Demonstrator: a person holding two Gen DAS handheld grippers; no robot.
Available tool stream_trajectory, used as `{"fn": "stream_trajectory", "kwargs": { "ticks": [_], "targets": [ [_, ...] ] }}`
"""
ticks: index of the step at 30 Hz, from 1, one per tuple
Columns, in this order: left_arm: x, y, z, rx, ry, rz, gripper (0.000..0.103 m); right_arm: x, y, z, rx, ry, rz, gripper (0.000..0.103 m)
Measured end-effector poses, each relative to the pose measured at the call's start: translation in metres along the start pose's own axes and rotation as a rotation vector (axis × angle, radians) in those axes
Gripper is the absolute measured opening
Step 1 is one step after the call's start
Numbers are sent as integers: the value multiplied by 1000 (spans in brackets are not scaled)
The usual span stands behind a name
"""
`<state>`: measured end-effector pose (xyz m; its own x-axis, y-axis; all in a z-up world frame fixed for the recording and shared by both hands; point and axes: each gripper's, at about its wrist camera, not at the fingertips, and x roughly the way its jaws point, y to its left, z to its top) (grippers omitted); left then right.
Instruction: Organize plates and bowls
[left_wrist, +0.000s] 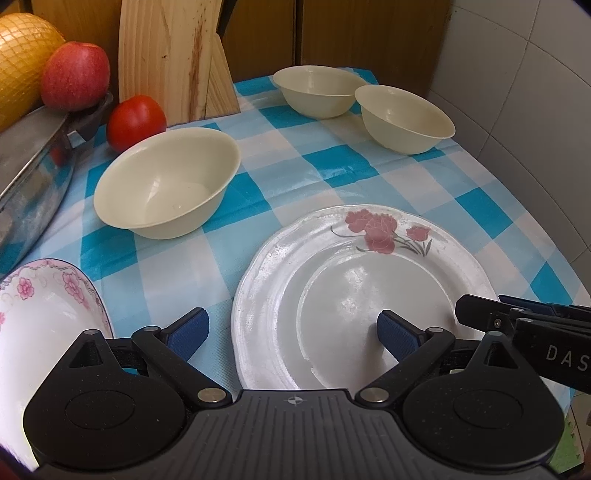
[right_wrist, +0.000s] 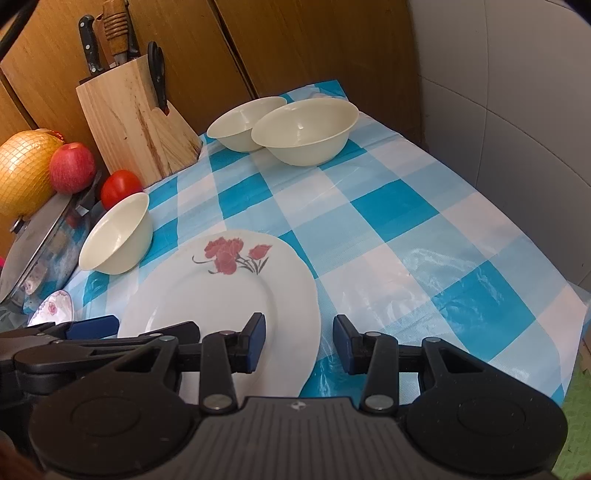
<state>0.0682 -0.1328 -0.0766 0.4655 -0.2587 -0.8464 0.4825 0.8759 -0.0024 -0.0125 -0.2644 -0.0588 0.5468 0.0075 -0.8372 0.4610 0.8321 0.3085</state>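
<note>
A white plate (left_wrist: 369, 288) with red flowers lies flat on the blue checked cloth (left_wrist: 332, 166). My left gripper (left_wrist: 291, 332) is open, and the plate's left rim lies between its fingers. My right gripper (right_wrist: 300, 343) is open too, with its jaws astride the plate's (right_wrist: 229, 295) right rim and no pad pressing on it. One of its fingers (left_wrist: 480, 314) reaches in over the plate's right side. A cream bowl (left_wrist: 166, 184) stands behind the plate on the left. Two more cream bowls (left_wrist: 317, 90) (left_wrist: 406, 118) stand at the back. A pink-flowered dish (left_wrist: 44, 314) sits at the near left.
A wooden knife block (right_wrist: 136, 125) stands at the back left, with a tomato (left_wrist: 135, 122), an apple (left_wrist: 75, 75) and a netted yellow fruit (left_wrist: 22, 62) beside it. A steel pan (left_wrist: 33, 177) is at the left. A tiled wall (right_wrist: 517, 129) borders the right side.
</note>
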Motion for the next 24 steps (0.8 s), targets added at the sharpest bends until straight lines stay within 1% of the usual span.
{"fn": "stream_trajectory", "kwargs": {
  "ticks": [3,10,24],
  "targets": [
    [0,-2,-1,9,-8,8,102,-1,-1,0,10,0,5,38],
    [2,0,-1,-3,-2,-3,103,0,2,-1,2,-3,18,38],
    [4,3,-1,-17,-9,-25,103,0,3,-2,0,-3,23,38]
  ]
}}
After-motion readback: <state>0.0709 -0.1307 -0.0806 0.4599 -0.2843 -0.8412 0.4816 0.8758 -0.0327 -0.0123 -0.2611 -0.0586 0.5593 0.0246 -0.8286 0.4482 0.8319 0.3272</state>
